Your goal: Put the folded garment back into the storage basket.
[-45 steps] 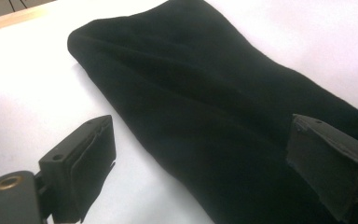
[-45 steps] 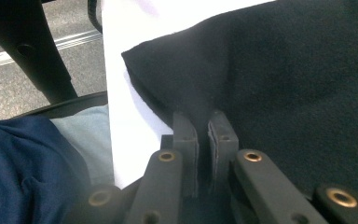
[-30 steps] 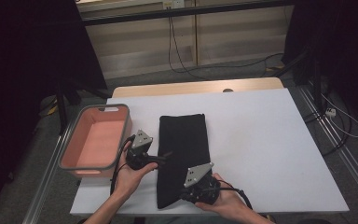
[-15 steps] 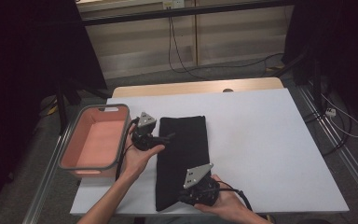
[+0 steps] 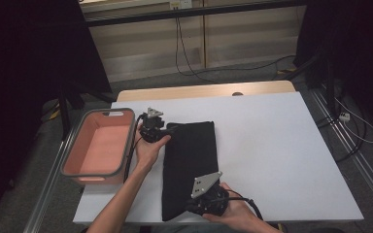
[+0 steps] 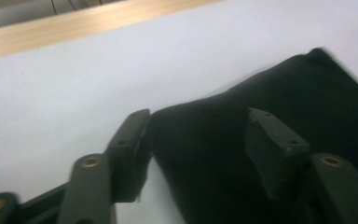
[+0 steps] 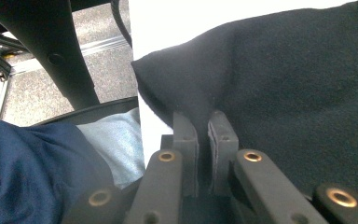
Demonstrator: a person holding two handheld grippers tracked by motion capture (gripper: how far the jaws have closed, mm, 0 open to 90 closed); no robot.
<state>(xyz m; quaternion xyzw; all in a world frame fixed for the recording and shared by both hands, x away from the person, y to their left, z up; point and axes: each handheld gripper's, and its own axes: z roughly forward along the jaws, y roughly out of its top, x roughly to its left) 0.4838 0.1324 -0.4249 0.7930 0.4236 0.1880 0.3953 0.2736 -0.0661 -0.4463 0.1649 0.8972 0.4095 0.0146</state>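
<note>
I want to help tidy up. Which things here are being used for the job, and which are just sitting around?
In use:
black cloth
left gripper, jaws open around the cloth's far corner
right gripper, shut on the cloth's near edge

Just sitting there:
pink bin, nothing in it
cables on the floor behind the table

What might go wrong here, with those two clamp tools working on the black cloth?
The right gripper pinches just a small fold near the black cloth's near corner, by the table edge; a tug might pull it free or drag the cloth off the edge. The left gripper stands open around the far corner, one jaw on the bare table, so closing could catch too little fabric. The pink bin sits close to that hand and could get bumped.
</note>
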